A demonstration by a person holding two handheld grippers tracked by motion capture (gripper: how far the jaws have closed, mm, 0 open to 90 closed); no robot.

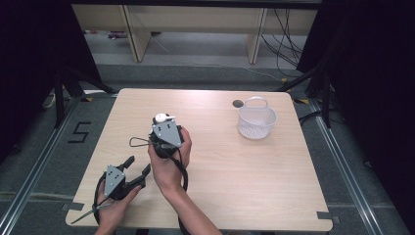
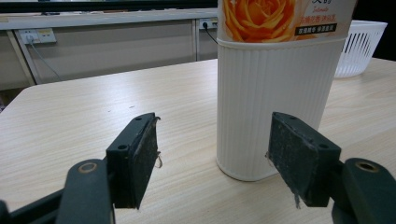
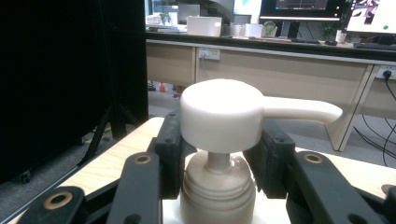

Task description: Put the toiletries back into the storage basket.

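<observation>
Pale wood-grain covers the table (image 1: 254, 171), seen from above. At the far left, the floor beside it bears a black numeral "5" (image 1: 80, 132). Near the front left corner the left gripper (image 1: 138, 169) lies low in the person's left hand (image 1: 113, 205), jaws apart and holding nothing, aimed at the bottle. Just right of it, the right hand (image 1: 169, 166) holds the right gripper (image 1: 166, 128) upright over a white pump bottle (image 2: 271, 107) standing left of the table's centre; its jaws are clamped on the bottle's neck, under the pump head (image 3: 224, 114). The bottle's label shows an orange rose; the small print is too blurred to read, and its top is cut off. A white mesh basket (image 1: 257, 120) stands well apart, far right.
</observation>
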